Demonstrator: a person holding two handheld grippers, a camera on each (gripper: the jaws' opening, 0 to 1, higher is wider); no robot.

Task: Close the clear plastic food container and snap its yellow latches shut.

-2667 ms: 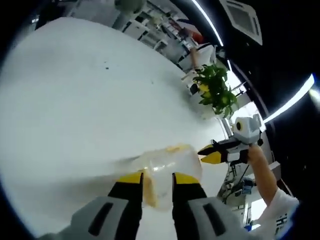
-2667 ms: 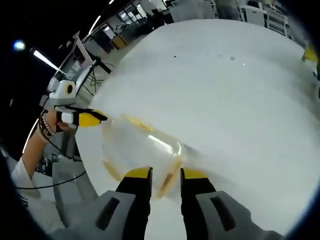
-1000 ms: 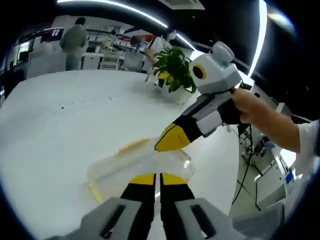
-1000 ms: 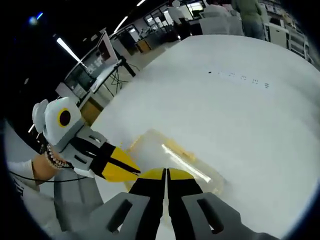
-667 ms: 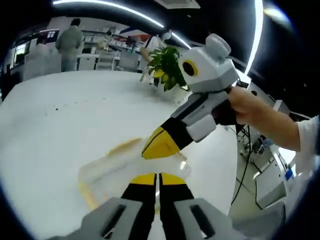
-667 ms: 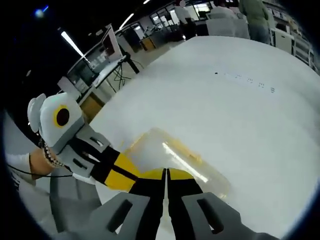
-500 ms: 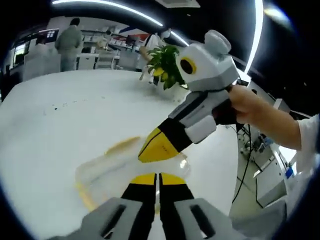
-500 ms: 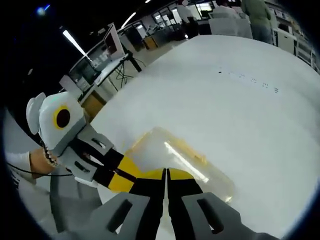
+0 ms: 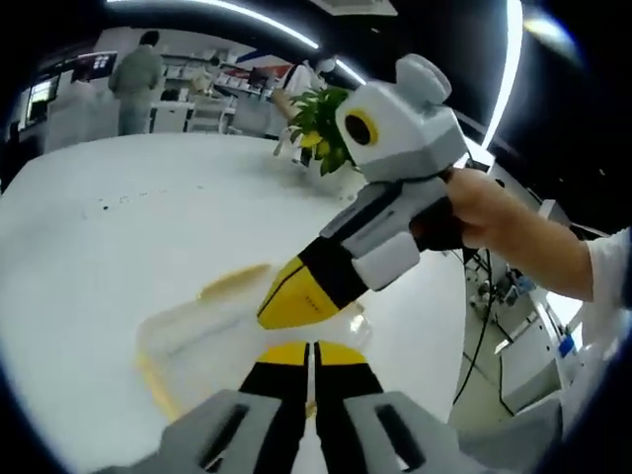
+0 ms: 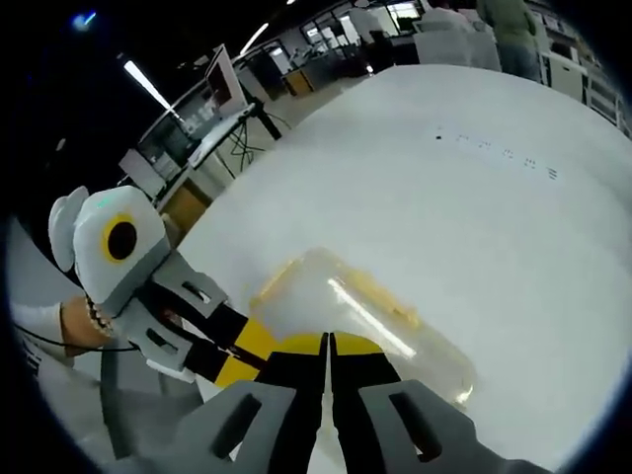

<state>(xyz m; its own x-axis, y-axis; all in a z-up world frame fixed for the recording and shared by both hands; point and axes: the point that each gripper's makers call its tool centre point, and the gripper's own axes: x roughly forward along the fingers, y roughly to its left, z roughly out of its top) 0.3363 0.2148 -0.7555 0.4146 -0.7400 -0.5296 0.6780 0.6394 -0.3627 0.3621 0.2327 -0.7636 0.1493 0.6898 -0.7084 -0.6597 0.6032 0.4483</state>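
Clear plastic, faintly yellow at the edges: the food container (image 9: 222,331) lies flat on the white tabletop (image 9: 128,217) in the left gripper view, just ahead of the left gripper (image 9: 309,354), whose jaws are pressed together with nothing between them. The right gripper (image 9: 296,296) comes in from the right, its yellow tips down on the container's near end. A yellow latch (image 9: 232,281) shows along the far side, and the container's long axis runs from lower left toward the right gripper.

In the right gripper view the container (image 10: 360,321) sits just beyond the right gripper (image 10: 328,345), jaws likewise closed and empty, with the left gripper (image 10: 237,357) reaching in from the left. Here the long axis slants from upper left to lower right, a latch (image 10: 390,301) along its far edge.

To do this well, I judge the closed tips should press squarely down on one latch while the other gripper steadies the lid against sliding.
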